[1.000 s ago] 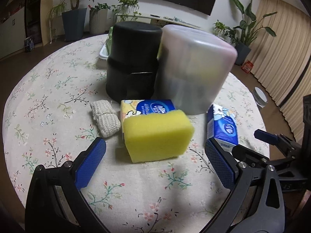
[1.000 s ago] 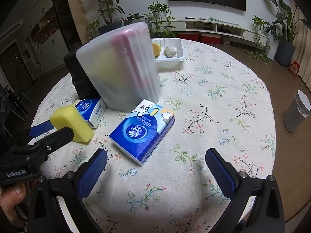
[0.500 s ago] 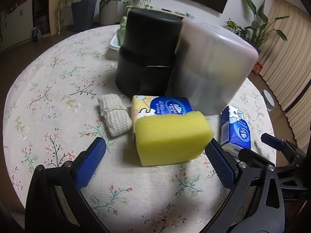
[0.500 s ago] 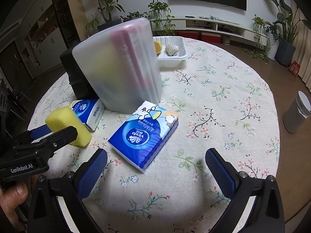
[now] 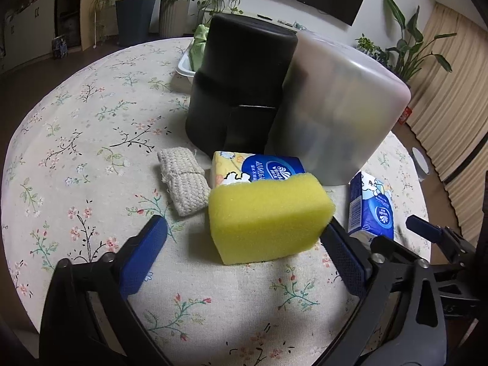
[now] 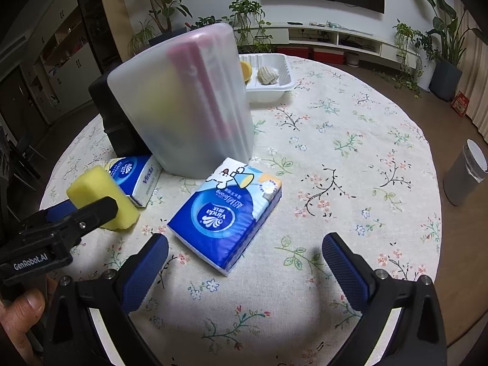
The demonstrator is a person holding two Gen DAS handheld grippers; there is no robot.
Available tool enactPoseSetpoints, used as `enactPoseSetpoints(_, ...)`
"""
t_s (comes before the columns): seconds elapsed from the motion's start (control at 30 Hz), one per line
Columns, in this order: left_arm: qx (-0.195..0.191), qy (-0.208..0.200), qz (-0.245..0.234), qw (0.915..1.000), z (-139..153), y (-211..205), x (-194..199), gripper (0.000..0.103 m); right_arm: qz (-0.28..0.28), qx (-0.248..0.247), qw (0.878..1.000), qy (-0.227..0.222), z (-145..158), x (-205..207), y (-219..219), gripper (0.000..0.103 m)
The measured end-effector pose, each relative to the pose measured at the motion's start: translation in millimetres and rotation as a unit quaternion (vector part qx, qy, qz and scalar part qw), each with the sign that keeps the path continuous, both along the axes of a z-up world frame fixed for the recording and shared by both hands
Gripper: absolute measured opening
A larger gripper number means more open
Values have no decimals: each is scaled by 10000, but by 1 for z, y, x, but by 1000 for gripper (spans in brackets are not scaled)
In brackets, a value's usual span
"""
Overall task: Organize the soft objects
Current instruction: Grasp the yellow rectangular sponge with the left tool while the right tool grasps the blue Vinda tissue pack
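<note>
Over the last second our left claw (image 5: 244, 244) has closed in on the yellow sponge (image 5: 265, 216), which now sits between its spread pads, right pad touching, ready to pinch. Our right claw (image 6: 244, 262) hovers spread over the blue tissue pack (image 6: 225, 213) on the bench (image 6: 350, 152).

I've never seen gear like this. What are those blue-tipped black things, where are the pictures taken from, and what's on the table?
No robot here: a person holds a handheld gripper in each hand, each with a camera looking along its jaws. The left gripper is open around a yellow sponge. The right gripper is open, facing a blue tissue pack. On the floral tablecloth stand a black bin and a frosted bin; nothing is held.
</note>
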State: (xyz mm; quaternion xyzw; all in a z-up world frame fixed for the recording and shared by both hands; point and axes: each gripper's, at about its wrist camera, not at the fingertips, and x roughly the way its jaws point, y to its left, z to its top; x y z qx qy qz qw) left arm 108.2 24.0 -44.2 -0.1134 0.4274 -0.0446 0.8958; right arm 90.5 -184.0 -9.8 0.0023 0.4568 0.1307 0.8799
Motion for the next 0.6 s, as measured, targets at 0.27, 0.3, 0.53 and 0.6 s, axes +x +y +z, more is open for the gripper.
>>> enactPoseSetpoints(0.27, 109, -126, -266, 9995, 4, -10, -6, 64, -24, 36, 10000, 24, -1, 3, 3, 103)
enactPoseSetpoints(0.3, 93, -136, -283, 9995, 4, -10, -6, 63, -24, 47, 10000, 48, -1, 4, 4, 103)
enactPoseSetpoints(0.53, -98, -160, -271, 9995, 4, -5, -7, 59, -80, 50, 9999, 111, -4, 8, 10, 103)
enactPoseSetpoints(0.6, -145, -166, -271, 9994, 4, -4, -7, 58, -105, 46, 9998, 154, -5, 10, 11, 103)
